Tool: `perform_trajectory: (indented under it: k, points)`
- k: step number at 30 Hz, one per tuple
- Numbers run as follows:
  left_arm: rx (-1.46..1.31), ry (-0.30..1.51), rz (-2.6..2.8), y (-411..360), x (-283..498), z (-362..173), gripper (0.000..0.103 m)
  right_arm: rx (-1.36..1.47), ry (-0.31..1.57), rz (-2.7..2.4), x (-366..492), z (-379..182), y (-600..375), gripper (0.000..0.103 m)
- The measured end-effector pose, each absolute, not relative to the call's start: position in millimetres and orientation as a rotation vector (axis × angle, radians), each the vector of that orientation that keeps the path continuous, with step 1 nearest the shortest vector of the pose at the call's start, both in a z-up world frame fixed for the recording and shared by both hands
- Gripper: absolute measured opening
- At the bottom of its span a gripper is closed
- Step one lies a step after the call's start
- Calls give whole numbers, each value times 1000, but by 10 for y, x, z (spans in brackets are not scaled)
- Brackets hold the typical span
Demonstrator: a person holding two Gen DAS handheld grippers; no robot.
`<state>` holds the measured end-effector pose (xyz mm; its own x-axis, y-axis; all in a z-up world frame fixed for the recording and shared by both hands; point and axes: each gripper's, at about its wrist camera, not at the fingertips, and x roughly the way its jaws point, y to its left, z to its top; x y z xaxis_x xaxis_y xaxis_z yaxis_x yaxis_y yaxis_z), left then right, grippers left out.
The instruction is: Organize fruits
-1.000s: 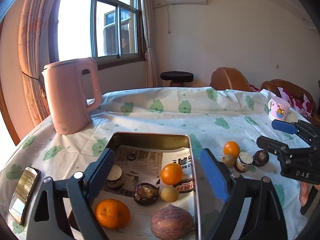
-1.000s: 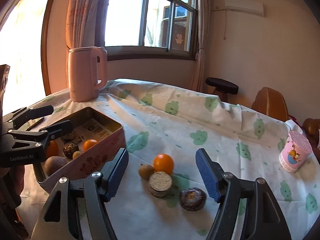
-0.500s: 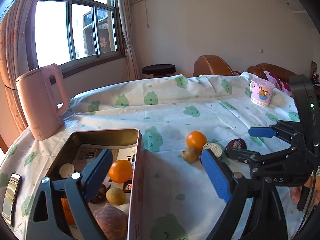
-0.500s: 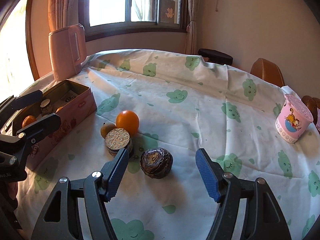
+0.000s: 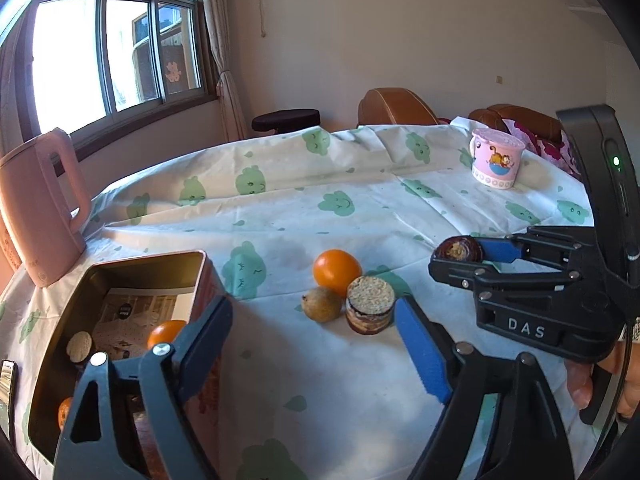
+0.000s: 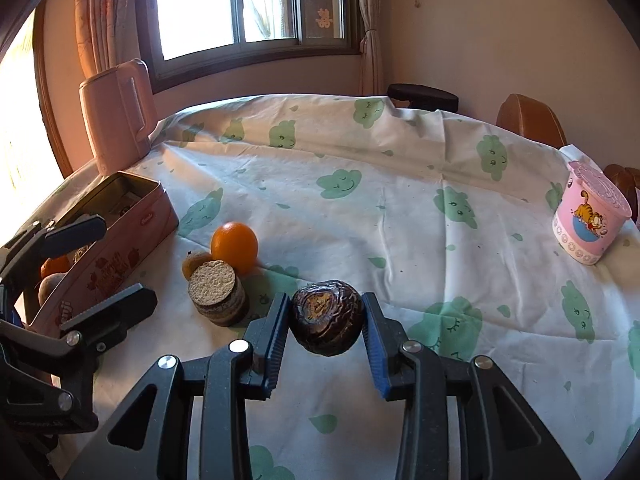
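My right gripper [image 6: 325, 322] is shut on a dark brown wrinkled fruit [image 6: 326, 316] that rests on the tablecloth; it also shows in the left wrist view [image 5: 458, 249]. An orange [image 6: 234, 246], a small brown fruit [image 6: 195, 262] and a cut round fruit [image 6: 218, 293] lie just left of it. My left gripper [image 5: 312, 344] is open and empty, between the pink tin [image 5: 202, 276] and these fruits [image 5: 337, 271]. The tin holds several fruits, including an orange [image 5: 166, 332].
A pink kettle [image 6: 116, 114] stands at the back left behind the tin. A pink cartoon cup [image 6: 590, 218] stands at the far right. A phone [image 5: 7, 380] lies left of the tin. Chairs and a stool stand beyond the table.
My right gripper moved forward and closed on the dark brown fruit. My left gripper swung right, away from over the tin toward the loose fruits.
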<state>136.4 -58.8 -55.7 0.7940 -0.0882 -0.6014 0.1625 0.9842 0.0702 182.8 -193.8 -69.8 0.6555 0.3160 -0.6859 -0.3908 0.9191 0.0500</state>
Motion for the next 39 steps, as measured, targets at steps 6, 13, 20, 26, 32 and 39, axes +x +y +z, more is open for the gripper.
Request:
perform_trajectory:
  k: [6,13,20,26,32,39]
  points:
    - [136,710,-189,-782,1548,-655,55,-10,743,353,1860,-662,-2149,38]
    - [169,775,-215,-934,1672,-746,46,-24,736,342,1853,-650,-2128,38]
    - [168,779,-222,-944,1693,-751,35,-31,726,353,1841,-644,-2123,38]
    - [157,725,-213,-916,1621,-680,35,-36,674,367,1761,-584,-2118,38]
    - [127,697,-219,-864,1592,-640,35,-38,642,380,1711,-547,-2111,38]
    - [100,656,-214,-811,1537,-588,35,-40,602,403,1640,-503,-2110,38]
